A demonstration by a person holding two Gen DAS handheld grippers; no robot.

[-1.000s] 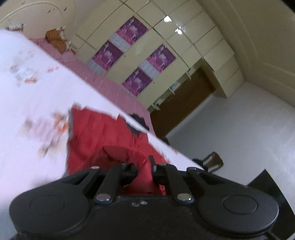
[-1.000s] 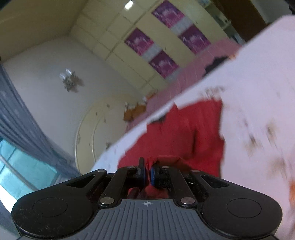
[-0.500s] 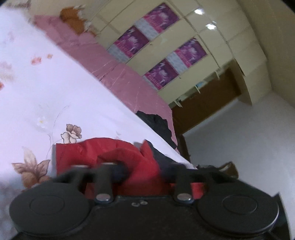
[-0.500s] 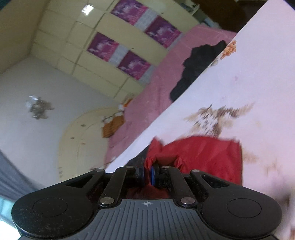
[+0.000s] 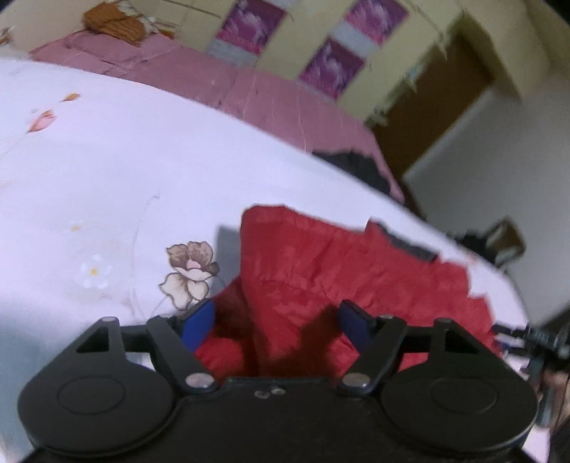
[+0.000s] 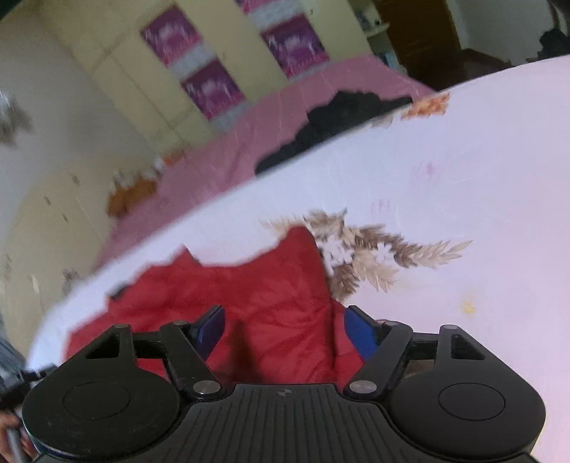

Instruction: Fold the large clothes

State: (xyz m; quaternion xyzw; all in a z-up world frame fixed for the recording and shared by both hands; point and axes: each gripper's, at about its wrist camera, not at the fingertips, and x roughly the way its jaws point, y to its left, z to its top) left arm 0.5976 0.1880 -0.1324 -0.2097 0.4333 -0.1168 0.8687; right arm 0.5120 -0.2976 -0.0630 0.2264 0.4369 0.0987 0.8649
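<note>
A red padded garment point(image 5: 320, 270) lies folded on a white flowered bedsheet point(image 5: 124, 171); it also shows in the right wrist view point(image 6: 256, 306). My left gripper point(image 5: 276, 322) is open, its blue pads spread just above the garment's near edge, holding nothing. My right gripper point(image 6: 285, 329) is open too, its pads either side of a red fold, not pinching it. A dark lining edge point(image 5: 409, 245) shows at the garment's far side.
A pink blanket point(image 5: 249, 92) lies beyond the sheet, with a black garment point(image 6: 342, 117) on it. Orange cushions point(image 5: 114, 21) sit at the far end. Cream cupboards with purple posters point(image 5: 320, 42) and a brown doorway stand behind.
Both grippers were shut on red cloth a second ago; both have opened and let it go. The garment has come down onto the sheet, folded over.
</note>
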